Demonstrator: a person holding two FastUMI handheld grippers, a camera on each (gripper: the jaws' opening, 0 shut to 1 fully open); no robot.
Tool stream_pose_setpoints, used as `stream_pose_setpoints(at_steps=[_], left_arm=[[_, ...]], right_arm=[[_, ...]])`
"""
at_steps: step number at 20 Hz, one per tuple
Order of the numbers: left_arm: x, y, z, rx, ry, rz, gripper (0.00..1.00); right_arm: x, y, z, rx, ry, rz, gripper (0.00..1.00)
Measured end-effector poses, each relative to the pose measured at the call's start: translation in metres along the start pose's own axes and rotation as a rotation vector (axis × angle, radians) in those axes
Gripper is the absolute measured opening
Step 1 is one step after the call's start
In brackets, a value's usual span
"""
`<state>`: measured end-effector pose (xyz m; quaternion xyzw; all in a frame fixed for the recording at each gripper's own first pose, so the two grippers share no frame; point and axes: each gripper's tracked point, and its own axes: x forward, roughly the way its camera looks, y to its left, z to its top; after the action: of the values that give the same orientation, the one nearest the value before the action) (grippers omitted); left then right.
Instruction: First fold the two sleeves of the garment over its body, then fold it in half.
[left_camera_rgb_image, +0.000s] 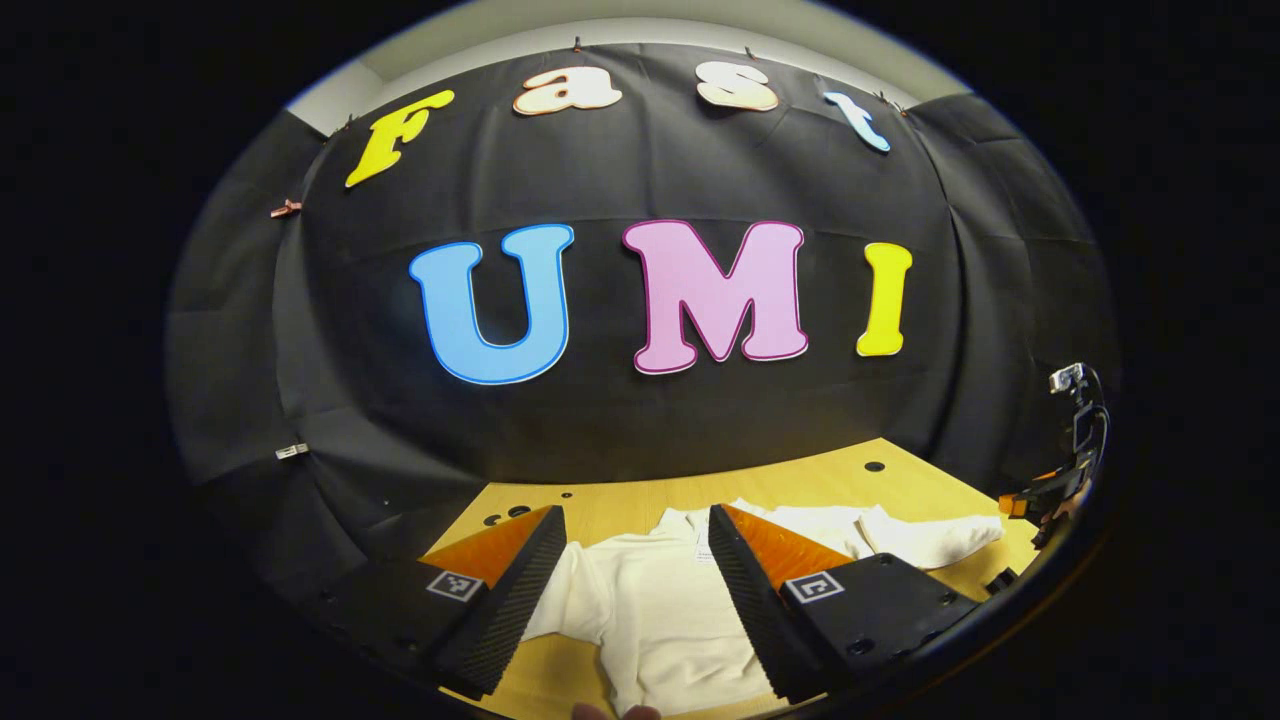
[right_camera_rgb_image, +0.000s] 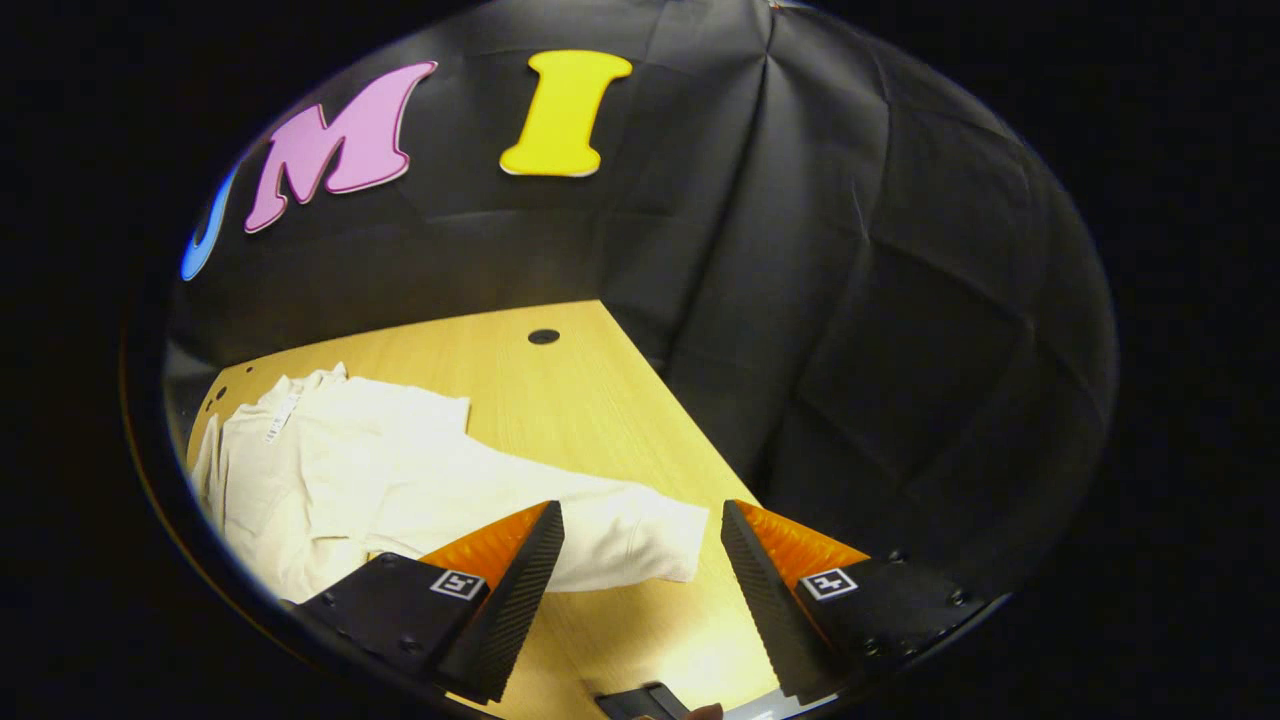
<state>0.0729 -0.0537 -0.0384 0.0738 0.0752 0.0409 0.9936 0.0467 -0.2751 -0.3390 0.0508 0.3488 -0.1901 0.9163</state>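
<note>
Shirt (left_camera_rgb_image: 660, 610) is being seen spread flat on table (left_camera_rgb_image: 800, 480), body btwn left gripper (left_camera_rgb_image: 637, 535) jaws, held apart. Right gripper (right_camera_rgb_image: 640, 530) jaws also apart, sleeve (right_camera_rgb_image: 600, 530) lying just beyond, untouched.

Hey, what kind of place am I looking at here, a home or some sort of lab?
Probably a staged recording booth, not a home: black cloth wall behind a bare wooden table, one white garment laid out, and camera gear clamped at the table's edge.

The right gripper (right_camera_rgb_image: 640, 560) holds its jaws wide apart above the wooden worktop (right_camera_rgb_image: 590, 400). A white garment (right_camera_rgb_image: 330, 470) lies flat at 9 o'clock, one sleeve (right_camera_rgb_image: 600, 530) stretching between the jaws.
</note>
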Motion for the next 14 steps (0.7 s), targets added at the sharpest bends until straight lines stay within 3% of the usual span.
stream_pose_setpoints(at_steps=[5, 13, 14], left_arm=[[-0.004, 0.003, -0.006, 0.026, 0.035, 0.023, 0.95], [-0.01, 0.004, -0.017, 0.063, 0.08, 0.054, 0.95], [-0.01, 0.004, -0.016, 0.067, 0.081, 0.058, 0.95]], right_arm=[[0.035, -0.011, -0.042, 0.074, 0.144, -0.023, 0.98], [0.065, -0.01, -0.062, 0.1, 0.209, -0.012, 0.98], [0.067, -0.011, -0.066, 0.126, 0.216, -0.007, 0.94]])
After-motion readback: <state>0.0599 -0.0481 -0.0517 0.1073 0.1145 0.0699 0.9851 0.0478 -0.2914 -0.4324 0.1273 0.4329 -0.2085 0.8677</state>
